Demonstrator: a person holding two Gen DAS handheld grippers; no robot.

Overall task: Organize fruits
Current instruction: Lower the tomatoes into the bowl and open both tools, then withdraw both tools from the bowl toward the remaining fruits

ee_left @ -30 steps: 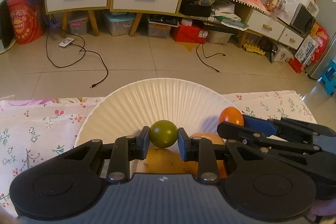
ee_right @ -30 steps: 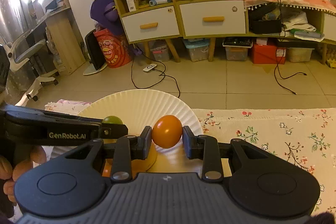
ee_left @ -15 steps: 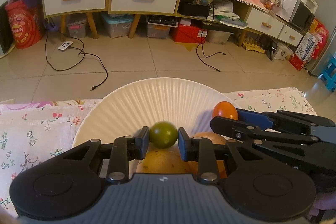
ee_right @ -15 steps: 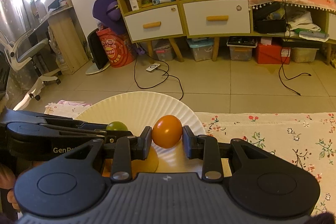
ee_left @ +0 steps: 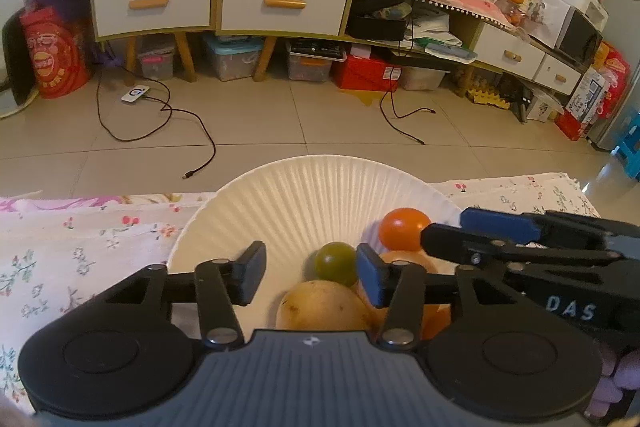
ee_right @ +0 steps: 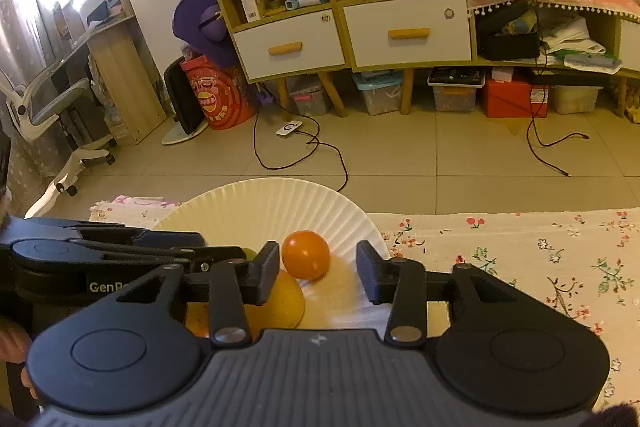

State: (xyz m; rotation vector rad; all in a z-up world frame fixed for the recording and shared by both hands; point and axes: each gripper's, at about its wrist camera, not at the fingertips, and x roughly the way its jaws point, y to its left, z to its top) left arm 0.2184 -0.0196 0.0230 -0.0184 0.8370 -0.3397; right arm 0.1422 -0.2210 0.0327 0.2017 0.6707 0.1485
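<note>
A white paper plate (ee_left: 304, 195) lies on the floral tablecloth and holds the fruit. My left gripper (ee_left: 310, 277) is open over it; a small green fruit (ee_left: 335, 263) lies free between its fingers, against a yellowish fruit (ee_left: 324, 305) and a larger orange one (ee_left: 408, 259). My right gripper (ee_right: 318, 277) is open too; a small orange fruit (ee_right: 306, 254) rests on the plate (ee_right: 280, 203) between its fingers, also seen in the left wrist view (ee_left: 402, 227). A yellow-orange fruit (ee_right: 286, 297) lies below it.
The floral tablecloth (ee_right: 520, 259) stretches right of the plate. The two grippers sit side by side over the plate, the right one's fingers (ee_left: 500, 227) crossing my left view. Beyond the table edge are tiled floor, cables and a drawer cabinet (ee_left: 224, 3).
Both grippers have opened. The green fruit and the small orange fruit have been let go and now lie on the plate.
</note>
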